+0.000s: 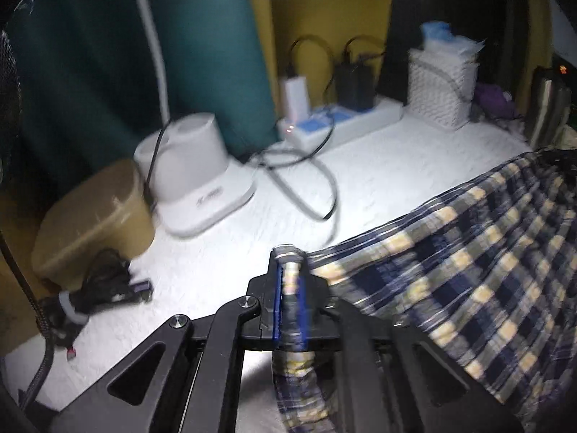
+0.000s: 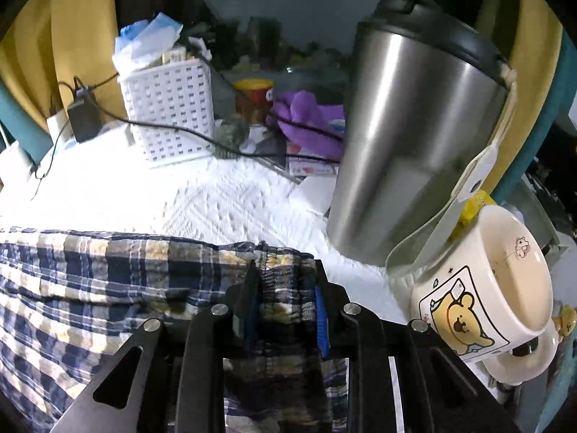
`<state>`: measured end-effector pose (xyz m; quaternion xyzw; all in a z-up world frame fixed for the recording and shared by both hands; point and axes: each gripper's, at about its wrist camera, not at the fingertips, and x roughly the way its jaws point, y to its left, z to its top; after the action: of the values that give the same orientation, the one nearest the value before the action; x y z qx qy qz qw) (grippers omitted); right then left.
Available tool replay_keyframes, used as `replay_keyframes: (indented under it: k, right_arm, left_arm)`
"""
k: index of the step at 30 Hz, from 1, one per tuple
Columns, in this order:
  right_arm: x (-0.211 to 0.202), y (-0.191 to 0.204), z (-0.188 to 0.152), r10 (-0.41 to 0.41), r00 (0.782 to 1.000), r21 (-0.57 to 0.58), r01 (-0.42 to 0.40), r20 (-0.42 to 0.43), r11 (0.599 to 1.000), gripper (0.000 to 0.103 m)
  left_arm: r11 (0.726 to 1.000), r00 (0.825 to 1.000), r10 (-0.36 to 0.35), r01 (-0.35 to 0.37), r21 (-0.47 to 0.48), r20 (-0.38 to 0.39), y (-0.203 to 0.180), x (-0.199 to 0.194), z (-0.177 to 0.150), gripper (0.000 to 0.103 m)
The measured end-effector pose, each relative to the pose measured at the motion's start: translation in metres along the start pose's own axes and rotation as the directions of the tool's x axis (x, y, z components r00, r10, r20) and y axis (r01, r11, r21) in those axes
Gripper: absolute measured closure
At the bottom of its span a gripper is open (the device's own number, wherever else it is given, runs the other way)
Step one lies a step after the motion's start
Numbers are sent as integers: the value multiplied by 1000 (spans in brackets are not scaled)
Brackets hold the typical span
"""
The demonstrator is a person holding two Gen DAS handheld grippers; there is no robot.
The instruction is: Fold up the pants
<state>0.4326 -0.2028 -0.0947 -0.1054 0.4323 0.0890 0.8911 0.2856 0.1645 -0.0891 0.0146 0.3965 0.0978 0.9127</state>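
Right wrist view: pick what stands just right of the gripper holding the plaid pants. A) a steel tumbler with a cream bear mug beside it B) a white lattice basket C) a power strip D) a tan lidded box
A: the steel tumbler and bear mug stand right of the right gripper, which clamps the plaid pants.

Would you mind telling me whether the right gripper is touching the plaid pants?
Touching. The right wrist view shows the right gripper with bunched plaid pants fabric pinched between its two blue pads.
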Motion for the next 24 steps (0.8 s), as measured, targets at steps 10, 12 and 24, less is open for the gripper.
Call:
replay_keyframes:
  k: [10,12,24]
  right_arm:
    - [-39,-11,-17,3,999,-17,-2,47,1000,23]
    - [-54,-13,-24,10,998,-24,-9,63,1000,23]
    - [-134,-53,-112,52,995,23,-54,88,998,23]
  left_arm:
    - [995,998,52,-49,-85,41,17,-47,-9,47]
    - [995,999,19,-16,-96,32,13,-60,-21,46]
    - [977,991,-129,123,-176,-23,-21,-114,-94,46]
